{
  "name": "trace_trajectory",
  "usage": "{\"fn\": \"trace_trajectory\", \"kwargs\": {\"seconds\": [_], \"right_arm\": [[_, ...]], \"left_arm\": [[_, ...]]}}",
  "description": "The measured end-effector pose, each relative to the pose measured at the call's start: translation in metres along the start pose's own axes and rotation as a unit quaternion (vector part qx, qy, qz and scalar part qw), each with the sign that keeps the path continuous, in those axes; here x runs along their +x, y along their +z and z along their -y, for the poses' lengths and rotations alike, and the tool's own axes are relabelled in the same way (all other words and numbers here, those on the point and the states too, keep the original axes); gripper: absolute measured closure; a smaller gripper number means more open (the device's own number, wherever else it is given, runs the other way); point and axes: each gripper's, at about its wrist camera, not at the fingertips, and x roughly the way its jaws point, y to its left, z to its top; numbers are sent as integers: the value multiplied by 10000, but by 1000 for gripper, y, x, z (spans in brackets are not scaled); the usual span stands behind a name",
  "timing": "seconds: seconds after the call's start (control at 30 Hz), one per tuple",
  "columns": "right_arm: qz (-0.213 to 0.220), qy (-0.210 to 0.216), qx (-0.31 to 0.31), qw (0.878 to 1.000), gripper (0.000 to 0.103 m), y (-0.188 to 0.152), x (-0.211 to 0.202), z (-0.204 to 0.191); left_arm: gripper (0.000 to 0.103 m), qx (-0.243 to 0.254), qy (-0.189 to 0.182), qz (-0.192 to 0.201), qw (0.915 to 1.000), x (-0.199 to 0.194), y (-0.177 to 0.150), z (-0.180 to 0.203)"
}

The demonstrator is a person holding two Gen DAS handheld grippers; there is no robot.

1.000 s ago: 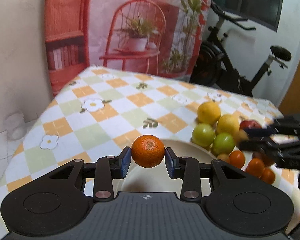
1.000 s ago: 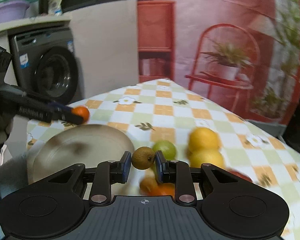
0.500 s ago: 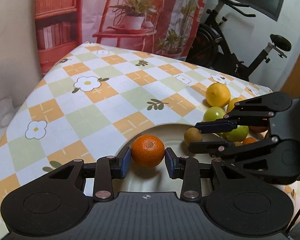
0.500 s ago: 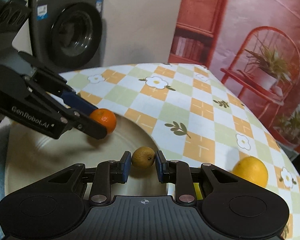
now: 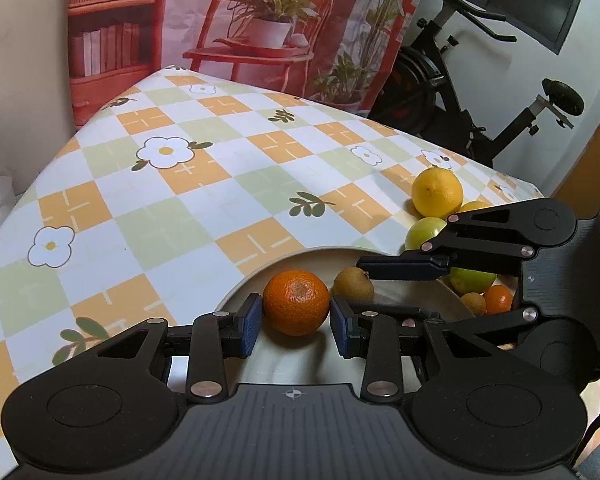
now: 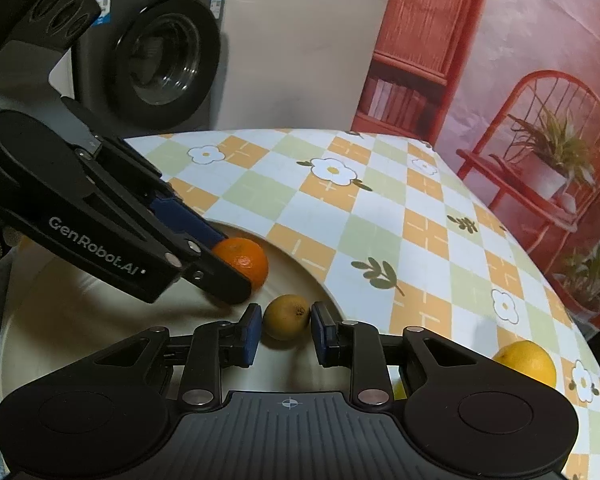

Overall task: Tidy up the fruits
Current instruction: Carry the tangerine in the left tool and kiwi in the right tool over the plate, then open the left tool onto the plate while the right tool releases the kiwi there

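Note:
An orange mandarin [image 5: 296, 302] rests on the cream plate [image 5: 300, 256], between the fingers of my left gripper [image 5: 296, 322], which is open with a small gap on each side. A small brown-yellow fruit [image 6: 287, 317] also rests on the plate [image 6: 80, 320], between the fingers of my right gripper [image 6: 285, 328], which is open. In the right wrist view the mandarin [image 6: 244, 262] lies just left of it, partly behind the left gripper. In the left wrist view the brown fruit [image 5: 353, 283] lies right of the mandarin.
A pile of fruit lies beyond the plate on the checked tablecloth [image 5: 180, 200]: a yellow citrus [image 5: 437, 192], green fruits [image 5: 424, 232] and small orange ones [image 5: 498, 298]. A washing machine [image 6: 152, 56] stands behind the table, an exercise bike [image 5: 480, 92] at the right.
Both grippers have moved lower over the plate and opened. The mandarin and the brown fruit now lie on the plate, released.

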Motion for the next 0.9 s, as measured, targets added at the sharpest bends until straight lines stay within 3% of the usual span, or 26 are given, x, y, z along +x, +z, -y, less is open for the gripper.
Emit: {"fn": "trace_trajectory", "kwargs": {"seconds": [0.37,0.9], "right_arm": [[195,-103,122,9997,72,-8,-22,3],[898,-551,1247,9866,72,-53,-93,22]], "left_arm": [[57,-121,134,77,9998,-10,2,3],[57,325,123,387,9986,-35,0,48]]}}
